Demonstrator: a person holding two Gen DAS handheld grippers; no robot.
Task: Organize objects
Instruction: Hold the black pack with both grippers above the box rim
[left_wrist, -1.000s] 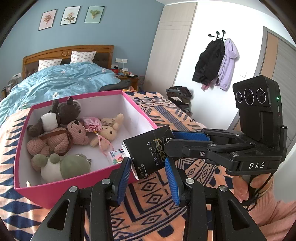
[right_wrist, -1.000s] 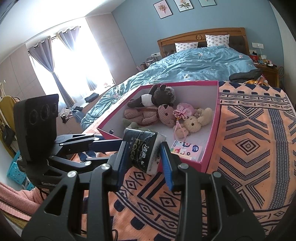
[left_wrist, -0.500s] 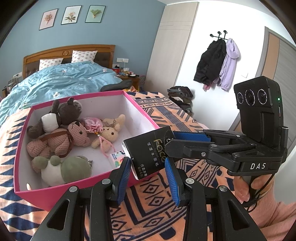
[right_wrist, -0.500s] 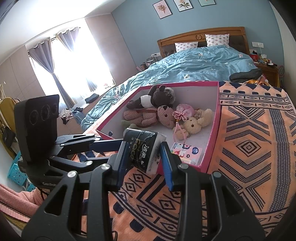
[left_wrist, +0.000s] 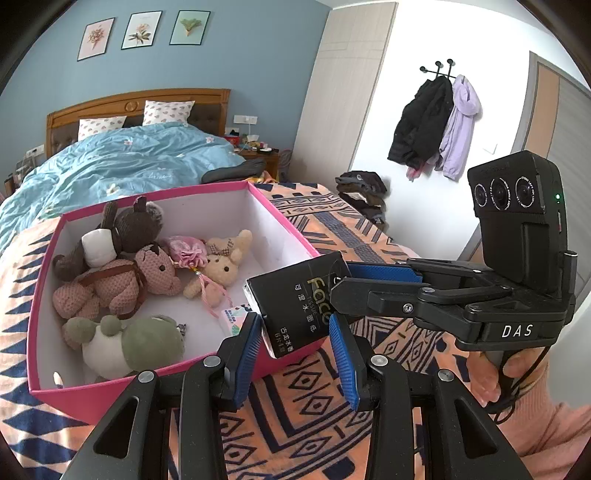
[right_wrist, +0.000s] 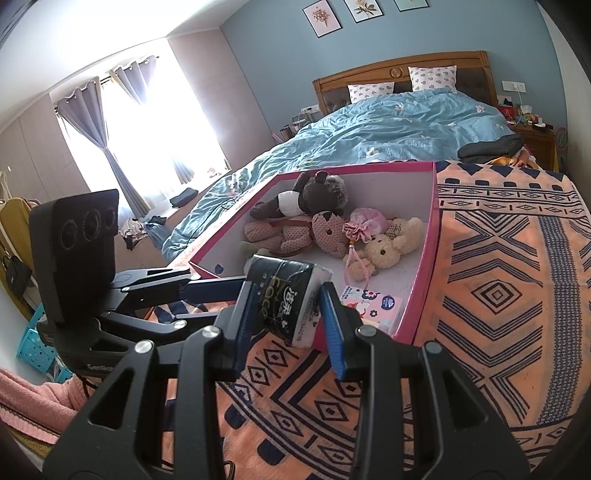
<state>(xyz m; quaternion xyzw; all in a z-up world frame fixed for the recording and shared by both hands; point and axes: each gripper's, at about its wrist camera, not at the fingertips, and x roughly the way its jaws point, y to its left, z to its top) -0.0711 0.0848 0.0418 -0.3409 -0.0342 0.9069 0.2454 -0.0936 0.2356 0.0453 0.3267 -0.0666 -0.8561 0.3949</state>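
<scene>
A black tissue pack marked "Face" hangs in the air by the near corner of a pink box. My left gripper and my right gripper both clamp it, from crossing directions. The pack shows in the right wrist view too. The right gripper's fingers reach in from the right in the left wrist view. The pink box holds several plush toys and a small white tissue packet.
The box sits on an orange and navy patterned blanket on a bed with a blue duvet. Coats hang on the wall at right. A window with curtains is at left.
The view has drifted slightly; both grippers keep holding the pack in the same place by the box corner.
</scene>
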